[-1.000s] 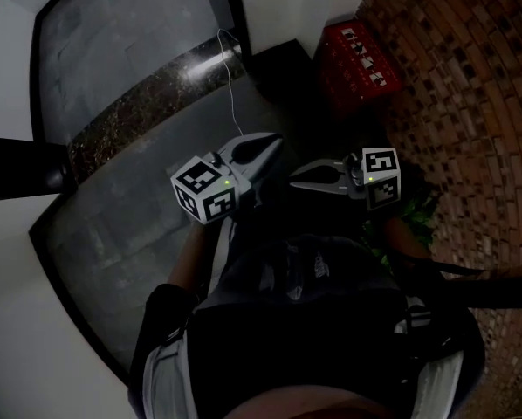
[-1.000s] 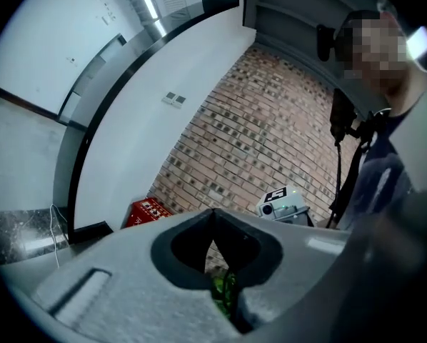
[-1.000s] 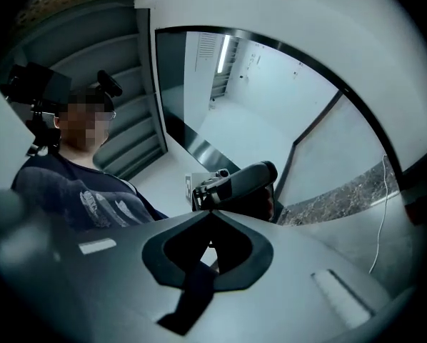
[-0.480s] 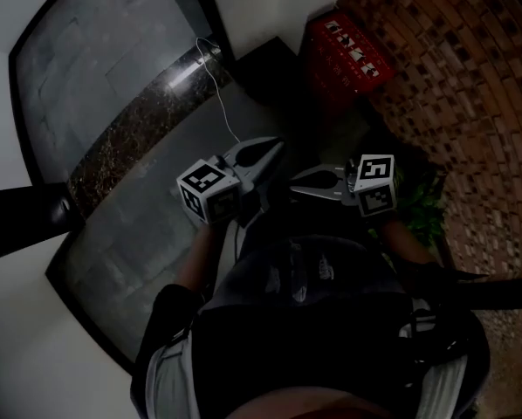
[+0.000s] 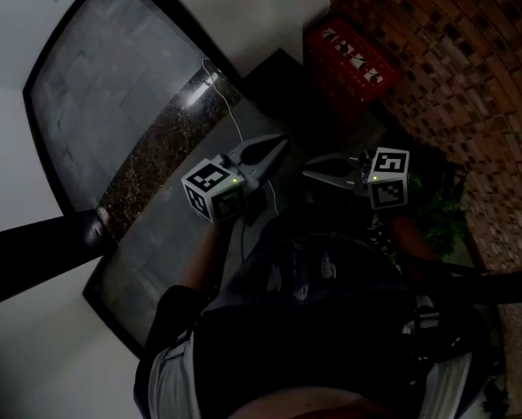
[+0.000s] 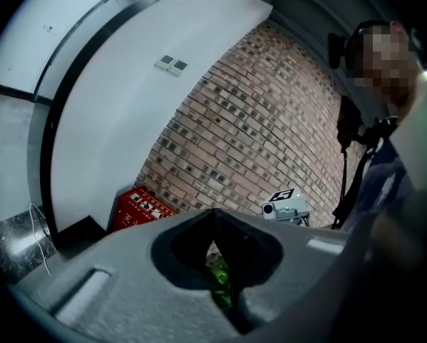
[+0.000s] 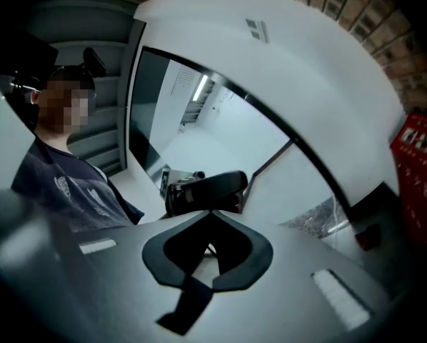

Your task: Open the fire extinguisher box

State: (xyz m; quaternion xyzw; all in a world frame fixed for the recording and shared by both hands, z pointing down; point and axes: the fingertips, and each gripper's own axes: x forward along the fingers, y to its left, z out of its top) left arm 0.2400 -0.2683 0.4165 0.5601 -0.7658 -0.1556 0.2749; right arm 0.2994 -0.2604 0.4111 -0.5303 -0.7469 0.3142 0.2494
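The red fire extinguisher box (image 5: pixel 353 64) stands on the floor against the brick wall, at the top right of the head view. It also shows in the left gripper view (image 6: pixel 138 209) and at the right edge of the right gripper view (image 7: pixel 420 170). My left gripper (image 5: pixel 283 140) is held in the air short of the box, shut and empty. To its right, my right gripper (image 5: pixel 306 171) points left across it, jaws together and holding nothing. Neither touches the box.
A brick wall (image 5: pixel 453 77) runs along the right and a white wall (image 5: pixel 270 7) stands behind the box. A green plant (image 5: pixel 440 212) grows below the right gripper. A speckled stone strip (image 5: pixel 156 147) with a thin wire (image 5: pixel 226 103) crosses the grey floor on the left.
The head view has swung, so the stone strip and floor panels have turned and slid leftward. Both grippers stayed shut and side by side, the right one drifting slightly right.
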